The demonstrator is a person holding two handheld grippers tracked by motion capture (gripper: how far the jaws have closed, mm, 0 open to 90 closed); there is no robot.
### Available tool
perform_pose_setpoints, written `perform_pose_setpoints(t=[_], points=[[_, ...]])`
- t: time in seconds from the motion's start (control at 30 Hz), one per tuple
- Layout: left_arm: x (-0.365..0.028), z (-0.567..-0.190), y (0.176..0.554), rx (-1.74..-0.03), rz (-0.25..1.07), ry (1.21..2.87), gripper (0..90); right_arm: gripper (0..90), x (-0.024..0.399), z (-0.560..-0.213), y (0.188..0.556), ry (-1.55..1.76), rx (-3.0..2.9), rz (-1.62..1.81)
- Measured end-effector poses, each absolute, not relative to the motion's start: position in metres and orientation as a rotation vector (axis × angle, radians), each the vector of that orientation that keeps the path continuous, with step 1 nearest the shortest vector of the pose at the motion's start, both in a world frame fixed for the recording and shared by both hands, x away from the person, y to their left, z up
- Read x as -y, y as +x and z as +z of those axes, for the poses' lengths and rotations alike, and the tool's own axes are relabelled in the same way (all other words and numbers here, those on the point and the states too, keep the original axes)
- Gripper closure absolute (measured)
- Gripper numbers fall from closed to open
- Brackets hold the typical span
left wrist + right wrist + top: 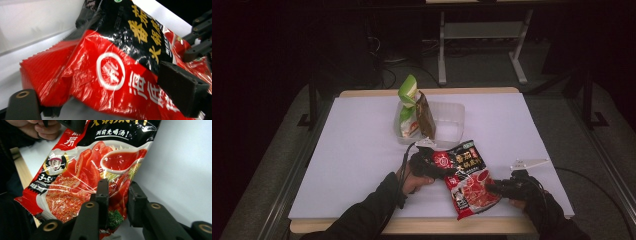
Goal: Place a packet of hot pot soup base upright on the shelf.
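Note:
A red and black sauce packet [464, 175] with a tomato picture hangs a little above the white table near its front edge, held from both ends. My left gripper [438, 167] is shut on its upper red and black part, the packet [112, 75] crumpled between the two widely spaced jaws [102, 95]. My right gripper [490, 189] pinches the lower right edge, and the packet [82, 170] runs between its close-set jaws [118, 190]. The right gripper's fingers [200, 47] also show in the left gripper view, at the packet's far edge.
A clear plastic container [452, 125] stands at the table's middle back, with a green packet [408, 100] and a brown packet [425, 117] upright in its left side. The table's wooden front edge [412, 226] is close under the forearms. A hand [46, 130] holds the left gripper.

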State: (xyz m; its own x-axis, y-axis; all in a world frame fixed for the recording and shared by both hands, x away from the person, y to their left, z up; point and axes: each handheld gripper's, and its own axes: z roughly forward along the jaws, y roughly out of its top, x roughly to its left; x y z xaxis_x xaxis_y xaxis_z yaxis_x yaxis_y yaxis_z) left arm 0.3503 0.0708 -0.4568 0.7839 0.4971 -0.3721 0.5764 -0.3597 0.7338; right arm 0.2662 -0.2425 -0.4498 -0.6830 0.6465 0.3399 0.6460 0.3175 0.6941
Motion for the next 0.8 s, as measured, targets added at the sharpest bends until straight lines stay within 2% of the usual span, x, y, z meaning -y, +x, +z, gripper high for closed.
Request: perform_pose_setpoints(t=[0.43, 0.7, 0.8], points=[[-0.077, -0.457, 0.352, -0.896, -0.120, 1.955, 13.1, 78.1, 0.238, -0.444, 0.257, 1.098, -2.464, 1.409], [-0.086, -0.455, 0.354, -0.889, -0.157, 1.876, 19.9, 78.2, 0.238, -0.442, 0.254, 1.030, -2.427, 1.442], [-0.089, -0.457, 0.354, -0.863, -0.164, 1.894, 21.4, 78.2, 0.239, -0.442, 0.254, 1.034, -2.418, 1.458]])
